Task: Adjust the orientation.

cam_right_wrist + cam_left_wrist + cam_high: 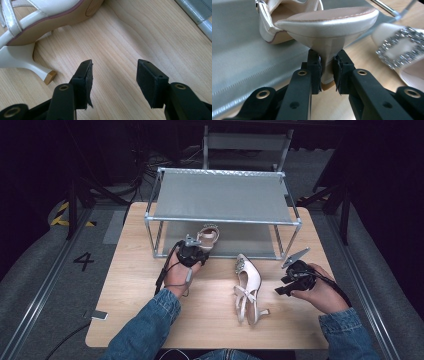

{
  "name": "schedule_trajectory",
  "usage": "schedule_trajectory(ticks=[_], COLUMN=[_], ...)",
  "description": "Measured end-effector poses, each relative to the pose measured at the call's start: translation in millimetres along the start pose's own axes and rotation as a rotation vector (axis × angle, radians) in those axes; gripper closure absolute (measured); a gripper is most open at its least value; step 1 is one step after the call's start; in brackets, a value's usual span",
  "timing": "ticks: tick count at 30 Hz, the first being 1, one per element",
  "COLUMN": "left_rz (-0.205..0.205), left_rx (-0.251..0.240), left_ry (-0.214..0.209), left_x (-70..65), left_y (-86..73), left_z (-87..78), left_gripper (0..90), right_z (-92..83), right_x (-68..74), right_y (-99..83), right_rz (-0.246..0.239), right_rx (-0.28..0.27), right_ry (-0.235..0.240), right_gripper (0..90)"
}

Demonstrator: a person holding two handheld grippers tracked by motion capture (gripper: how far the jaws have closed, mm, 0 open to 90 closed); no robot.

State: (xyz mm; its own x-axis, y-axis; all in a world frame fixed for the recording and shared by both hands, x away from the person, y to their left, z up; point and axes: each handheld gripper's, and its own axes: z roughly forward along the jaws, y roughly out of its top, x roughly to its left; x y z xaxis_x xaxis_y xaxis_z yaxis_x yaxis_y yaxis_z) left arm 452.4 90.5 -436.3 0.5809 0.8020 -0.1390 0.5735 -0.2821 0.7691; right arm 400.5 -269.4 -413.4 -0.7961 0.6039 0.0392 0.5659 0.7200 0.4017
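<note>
My left gripper (327,72) is shut on the heel of a cream high-heeled shoe (324,22), its pads pressing both sides of the heel. In the high view that gripper (192,251) holds the shoe (209,237) at the front of the rack's lower shelf. A second cream shoe (247,287) with a rhinestone buckle (399,47) lies on its side on the table, toe toward the rack. My right gripper (284,279) stands open to the right of it, nothing between its jaws; in the right gripper view (113,77) the lying shoe's heel (23,62) is at the left.
A grey two-tier metal shoe rack (222,197) stands at the far half of the wooden table (150,320). A small phone-like object (99,315) lies at the table's front left corner. Dark floor and cables surround the table.
</note>
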Motion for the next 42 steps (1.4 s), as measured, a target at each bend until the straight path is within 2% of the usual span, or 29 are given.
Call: schedule_trajectory(ticks=[4, 6, 10, 13, 21, 23, 25, 27, 29, 31, 33, 37, 39, 42], left_rz=[-0.016, -0.008, -0.005, -0.023, -0.036, -0.056, -0.044, -0.033, -0.039, -0.019, -0.007, -0.046, -0.057, -0.044], left_rx=[-0.013, 0.003, 0.004, -0.004, 0.024, 0.035, 0.05, 0.059, 0.074, 0.077, 0.089, 0.073, 0.08, 0.09], left_ry=[0.0, 0.009, 0.031, 0.04, 0.037, 0.028, 0.052, 0.056, 0.061, 0.062, 0.056, 0.066, 0.066, 0.076], left_x=[4.3, 6.4, 10.7, 14.9, 19.2, 18.8, 18.0, 17.2, 17.6, 20.7, 21.8, 20.3, 19.5, 17.1], left_y=[5.9, 9.9, 16.1, 18.6, 22.4, 23.4, 24.2, 23.7, 22.5, 20.5, 18.4, 16.0, 16.0, 16.2], left_z=[8.8, 13.1, 23.0, 30.2, 47.9, 52.7, 58.7, 63.5, 65.5, 68.7, 70.5, 68.4, 64.5, 56.7], left_gripper=[77.6, 77.6, 77.5, 77.5, 77.2, 77.0, 76.8, 76.5, 76.2, 75.8, 73.5, 61.8, 55.3, 49.6], right_z=[1.1, 1.2, 2.3, 2.9, 3.4, 3.6, 3.0, 2.2, 1.9, 2.0, 2.3, 1.1, 0.8, 1.0], right_x=[0.2, 0.3, 1.0, 1.0, 0.8, 1.8, 2.2, 2.4, 2.2, 2.2, 2.2, 2.8, 2.9, 3.2], right_y=[-0.1, 0.0, 0.3, 0.4, 0.1, 0.5, 0.9, 1.3, 1.4, 1.3, 1.2, 1.3, 1.1, 1.3], right_rz=[0.0, -0.002, -0.006, -0.006, -0.006, -0.008, -0.012, -0.012, -0.012, -0.012, -0.014, -0.015, -0.014, -0.015], right_rx=[0.003, 0.002, 0.008, 0.009, 0.011, 0.011, 0.009, 0.005, 0.003, 0.004, 0.006, 0.003, 0.003, 0.006], right_ry=[0.002, 0.003, 0.008, 0.009, 0.009, 0.011, 0.011, 0.012, 0.011, 0.012, 0.011, 0.01, 0.008, 0.009], right_gripper=[47.5, 47.5, 47.1, 47.1, 47.1, 47.1, 47.1, 47.1, 47.1, 47.1, 47.1, 47.0, 47.0, 47.0])
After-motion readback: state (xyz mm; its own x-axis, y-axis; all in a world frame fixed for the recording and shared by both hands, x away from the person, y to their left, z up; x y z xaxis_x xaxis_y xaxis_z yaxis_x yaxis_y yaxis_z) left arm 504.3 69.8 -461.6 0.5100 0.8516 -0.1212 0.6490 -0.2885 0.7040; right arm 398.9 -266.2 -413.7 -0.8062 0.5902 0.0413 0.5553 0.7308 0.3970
